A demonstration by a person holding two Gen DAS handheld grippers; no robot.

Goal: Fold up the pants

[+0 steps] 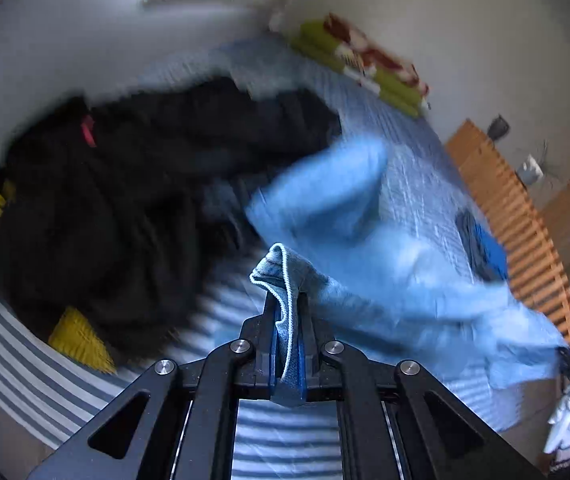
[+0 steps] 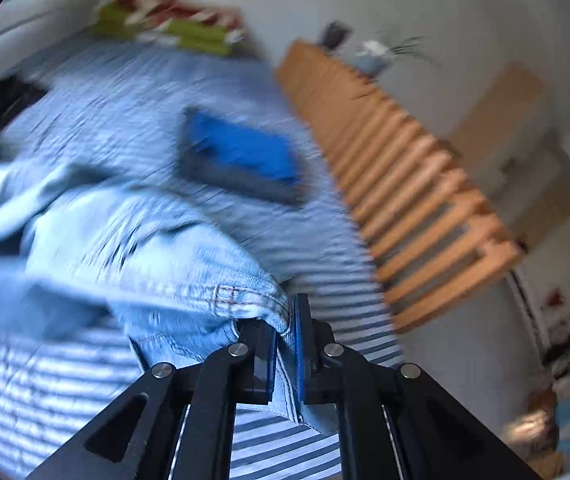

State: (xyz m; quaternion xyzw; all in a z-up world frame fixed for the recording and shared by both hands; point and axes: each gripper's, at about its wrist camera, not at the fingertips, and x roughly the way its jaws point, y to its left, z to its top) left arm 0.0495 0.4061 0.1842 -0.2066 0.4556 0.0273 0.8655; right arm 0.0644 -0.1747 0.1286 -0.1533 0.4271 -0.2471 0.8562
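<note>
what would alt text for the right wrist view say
The right gripper is shut on the seamed edge of light blue jeans, which trail off to the left over a blue-and-white striped bedcover. Behind them lie a folded blue garment and a wooden slatted frame, all blurred by motion.

The pants (image 2: 137, 248) are pale, washed-out blue denim with reddish-brown stitching at the seam, and they lie over a bed (image 2: 97, 96) covered in light blue and white stripes, with bolder navy and white stripes nearer the cameras. The grippers (image 1: 287, 320) (image 2: 285, 320) are black with silver rivets and blue pads (image 2: 298, 344); a black heap (image 1: 125, 184) with a red tag and yellow patches sits at the left, and a bright blue over grey stack (image 2: 241, 160) lies on the bed. At the head lies a lime-green, white and red patterned pillow (image 1: 365, 68), beside orange-brown wooden slats (image 2: 405, 184) and off-white walls.
</note>
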